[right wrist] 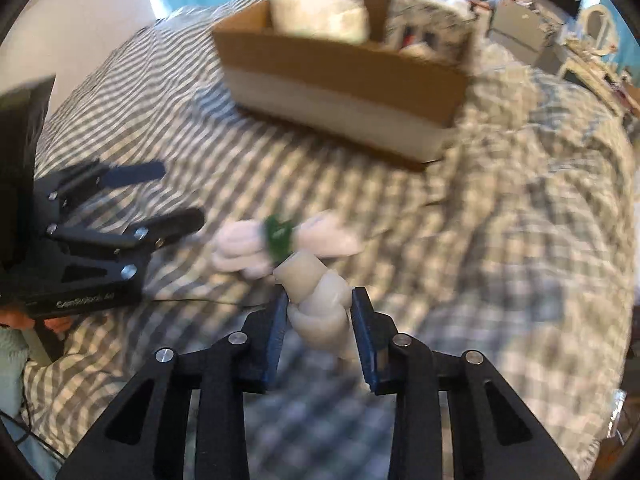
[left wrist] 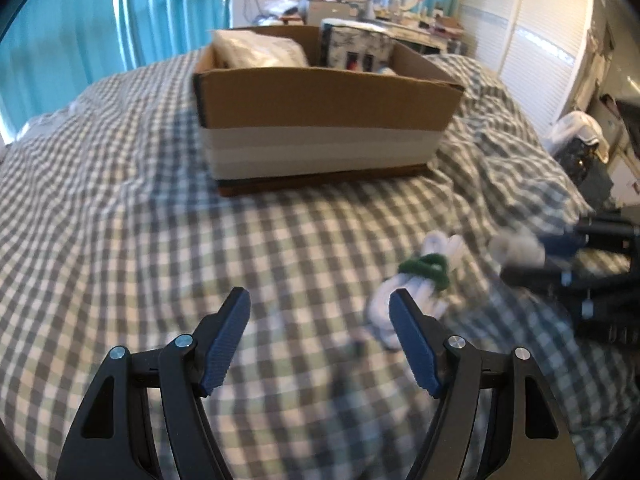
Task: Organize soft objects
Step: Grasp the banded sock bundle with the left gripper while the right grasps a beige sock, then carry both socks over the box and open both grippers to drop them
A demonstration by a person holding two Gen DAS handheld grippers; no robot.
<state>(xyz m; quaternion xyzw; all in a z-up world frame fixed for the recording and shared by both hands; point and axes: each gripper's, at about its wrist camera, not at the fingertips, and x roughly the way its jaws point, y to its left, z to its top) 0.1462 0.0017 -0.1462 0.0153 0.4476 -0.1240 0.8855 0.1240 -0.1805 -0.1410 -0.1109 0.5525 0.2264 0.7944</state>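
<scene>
1. At the left of the right wrist view, the left gripper (right wrist: 176, 192) hovers above the bed with its jaws spread and nothing between them; its own camera shows the blue pads (left wrist: 226, 340) wide apart over bare cloth.
2. Just right of it, at centre frame, lies the white coiled cord bundle tied with a green band (right wrist: 280, 240), resting on the grey-and-white checked bedspread (right wrist: 500, 240).
3. Below that, at bottom centre, the right gripper (right wrist: 320, 316) has its jaws closed on a pale, soft knotted white object (right wrist: 320, 304), which nearly touches the bundle.
4. Across the upper middle of the frame stands the open brown cardboard box with a white lower band (right wrist: 344, 92), well apart from the grippers.
5. Inside it already sit a cream folded cushion-like item (right wrist: 320, 12) and a patterned black-and-white fabric item (right wrist: 432, 28).
6. Judging by this, the task seems partly done: the held piece and the bundle remain outside the box.
</scene>
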